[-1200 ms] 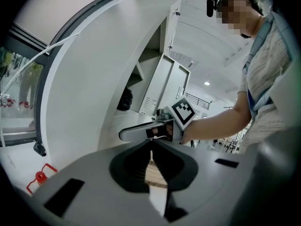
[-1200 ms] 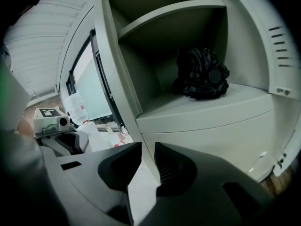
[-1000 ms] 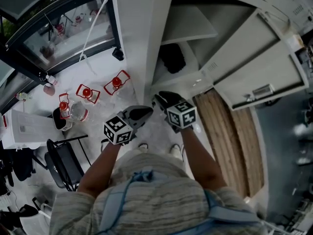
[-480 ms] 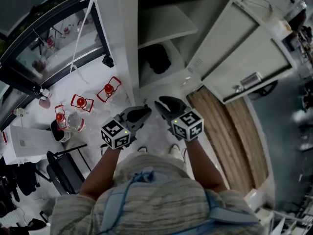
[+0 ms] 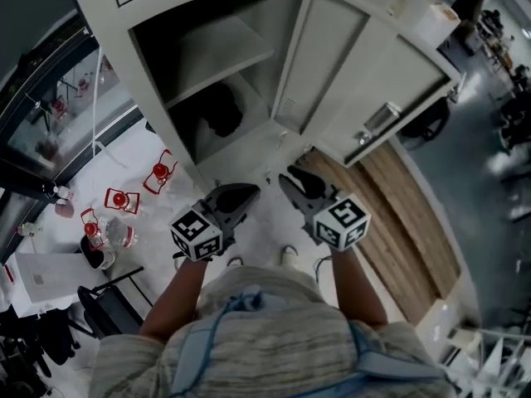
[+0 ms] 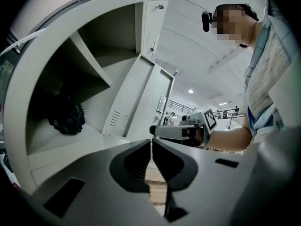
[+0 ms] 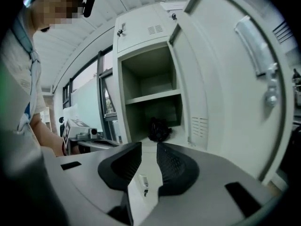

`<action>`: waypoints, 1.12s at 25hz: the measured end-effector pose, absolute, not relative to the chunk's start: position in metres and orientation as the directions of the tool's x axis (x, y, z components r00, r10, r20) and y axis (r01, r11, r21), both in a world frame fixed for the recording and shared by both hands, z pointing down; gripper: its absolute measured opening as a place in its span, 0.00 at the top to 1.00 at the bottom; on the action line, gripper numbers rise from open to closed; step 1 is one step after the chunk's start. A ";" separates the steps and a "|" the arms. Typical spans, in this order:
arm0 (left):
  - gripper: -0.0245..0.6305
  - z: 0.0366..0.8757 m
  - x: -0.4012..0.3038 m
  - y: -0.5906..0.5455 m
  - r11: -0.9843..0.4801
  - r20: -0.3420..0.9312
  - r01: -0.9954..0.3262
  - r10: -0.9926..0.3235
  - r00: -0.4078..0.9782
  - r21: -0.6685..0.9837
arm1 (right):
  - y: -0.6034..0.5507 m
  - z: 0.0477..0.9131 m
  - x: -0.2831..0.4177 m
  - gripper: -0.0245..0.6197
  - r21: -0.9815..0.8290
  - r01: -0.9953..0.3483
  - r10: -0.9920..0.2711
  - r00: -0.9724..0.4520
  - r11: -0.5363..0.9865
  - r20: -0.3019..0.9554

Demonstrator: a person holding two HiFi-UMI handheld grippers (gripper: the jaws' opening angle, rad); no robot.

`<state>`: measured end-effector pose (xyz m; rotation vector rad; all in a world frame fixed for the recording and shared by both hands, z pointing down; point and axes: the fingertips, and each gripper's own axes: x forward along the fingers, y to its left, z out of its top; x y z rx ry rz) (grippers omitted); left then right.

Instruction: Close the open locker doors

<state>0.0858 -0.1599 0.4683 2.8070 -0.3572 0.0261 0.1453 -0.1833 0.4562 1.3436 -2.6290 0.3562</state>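
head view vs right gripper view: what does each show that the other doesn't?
Only head view: red items on the floor, a chair, a wood strip and the person's feet.
Only right gripper view: the right gripper seen along its jaws, slightly apart with nothing between, plus the head camera.
Both: the open locker, its shelf, the black bag under it, the open door with its handle, and the left gripper.
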 end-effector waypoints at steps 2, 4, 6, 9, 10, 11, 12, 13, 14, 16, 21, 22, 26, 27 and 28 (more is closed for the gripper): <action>0.96 0.467 0.103 -0.157 -0.925 0.055 -0.227 -0.221 0.974 0.305 | -0.180 0.451 0.169 0.84 -0.132 -0.827 -0.789 -0.561 0.546 0.251; 0.96 0.467 0.120 -0.155 -0.928 0.054 -0.208 -0.201 0.978 0.308 | -0.176 0.448 0.191 0.84 -0.133 -0.842 -0.803 -0.539 0.523 0.255; 0.96 0.467 0.135 -0.153 -0.932 0.054 -0.191 -0.183 0.982 0.309 | -0.172 0.448 0.212 0.84 -0.143 -0.856 -0.815 -0.517 0.498 0.261; 0.96 0.468 0.155 -0.150 -0.935 0.058 -0.171 -0.161 0.985 0.309 | -0.164 0.452 0.241 0.84 -0.155 -0.867 -0.826 -0.499 0.474 0.263; 0.96 0.468 0.162 -0.149 -0.936 0.059 -0.166 -0.155 0.986 0.310 | -0.161 0.453 0.250 0.84 -0.159 -0.866 -0.825 -0.500 0.474 0.265; 0.96 0.468 0.168 -0.149 -0.936 0.058 -0.162 -0.152 0.987 0.311 | -0.158 0.452 0.259 0.83 -0.163 -0.864 -0.822 -0.504 0.477 0.266; 0.96 0.468 0.174 -0.148 -0.936 0.056 -0.160 -0.150 0.987 0.313 | -0.155 0.452 0.267 0.84 -0.167 -0.860 -0.818 -0.510 0.482 0.265; 0.96 0.467 0.180 -0.147 -0.936 0.054 -0.159 -0.149 0.987 0.315 | -0.151 0.451 0.276 0.83 -0.171 -0.854 -0.812 -0.520 0.492 0.264; 0.96 0.467 0.186 -0.146 -0.936 0.051 -0.157 -0.149 0.988 0.314 | -0.147 0.450 0.284 0.83 -0.174 -0.846 -0.804 -0.534 0.504 0.264; 0.96 0.465 0.198 -0.144 -0.938 0.047 -0.155 -0.147 0.988 0.310 | -0.139 0.449 0.299 0.83 -0.174 -0.827 -0.782 -0.562 0.535 0.269; 0.96 0.463 0.220 -0.138 -0.942 0.054 -0.165 -0.155 0.986 0.293 | -0.137 0.442 0.337 0.83 -0.156 -0.805 -0.759 -0.593 0.573 0.269; 0.96 0.463 0.223 -0.137 -0.942 0.056 -0.169 -0.159 0.986 0.289 | -0.140 0.441 0.344 0.83 -0.151 -0.801 -0.756 -0.598 0.580 0.265; 0.96 0.464 0.234 -0.134 -0.943 0.063 -0.190 -0.180 0.982 0.274 | -0.153 0.432 0.364 0.83 -0.120 -0.768 -0.733 -0.637 0.629 0.237; 0.96 0.464 0.237 -0.132 -0.943 0.065 -0.196 -0.185 0.981 0.270 | -0.157 0.429 0.368 0.83 -0.112 -0.756 -0.724 -0.651 0.645 0.227; 0.96 0.463 0.239 -0.131 -0.943 0.067 -0.201 -0.190 0.980 0.265 | -0.161 0.427 0.371 0.83 -0.106 -0.744 -0.714 -0.665 0.660 0.220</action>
